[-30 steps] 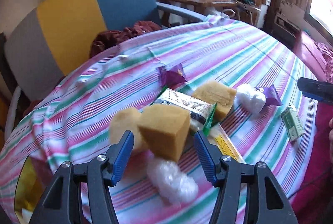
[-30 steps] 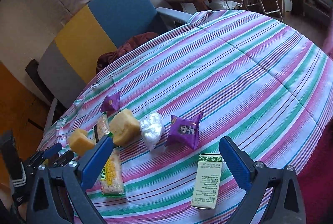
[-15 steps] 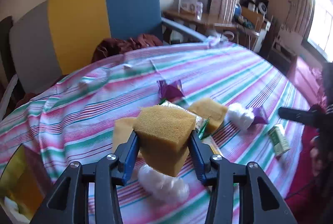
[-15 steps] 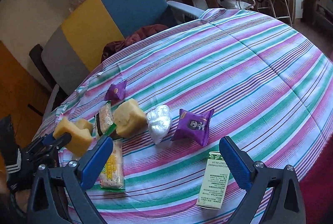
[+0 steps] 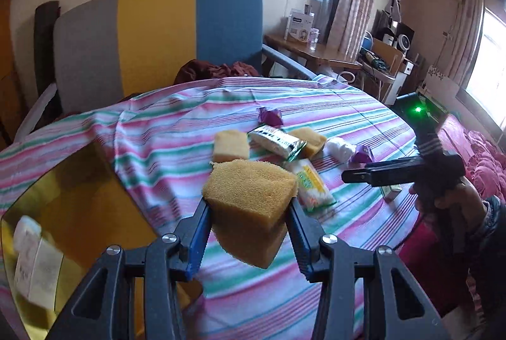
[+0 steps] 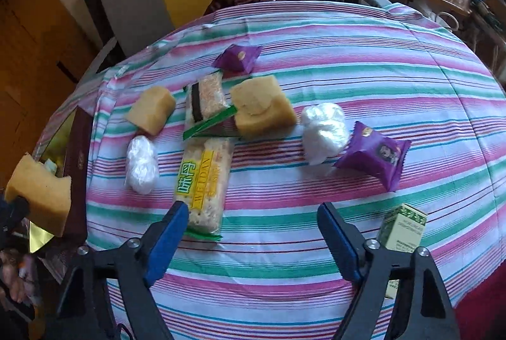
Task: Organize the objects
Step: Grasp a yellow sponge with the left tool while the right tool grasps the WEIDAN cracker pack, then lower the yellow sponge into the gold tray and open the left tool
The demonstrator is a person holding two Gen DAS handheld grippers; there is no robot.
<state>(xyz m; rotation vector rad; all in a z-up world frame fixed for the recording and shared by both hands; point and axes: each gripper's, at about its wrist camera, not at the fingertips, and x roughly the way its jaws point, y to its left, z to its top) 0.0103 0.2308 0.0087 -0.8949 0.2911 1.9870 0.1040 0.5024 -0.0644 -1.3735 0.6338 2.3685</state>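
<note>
My left gripper (image 5: 249,205) is shut on a yellow sponge block (image 5: 253,182) and holds it in the air, just right of an open gold-lined box (image 5: 79,197). The right wrist view shows that held sponge (image 6: 41,191) at the far left beside the box (image 6: 77,150). My right gripper (image 6: 253,210) hangs over the striped cloth (image 6: 348,81) with its jaws closing and nothing between them. A yellow rice-cracker packet (image 6: 204,179) lies by its left finger and a small green carton (image 6: 403,229) by its right.
On the cloth lie two more sponges (image 6: 151,109) (image 6: 262,106), a green-edged snack packet (image 6: 205,100), two white plastic wads (image 6: 142,164) (image 6: 322,131) and two purple packets (image 6: 373,153) (image 6: 237,57). A colour-block armchair (image 5: 158,39) stands behind the table.
The left gripper closed on the sponge, lifted it and carried it left towards the gold-lined box. The right gripper swung left and lower over the packets, and its jaws narrowed.
</note>
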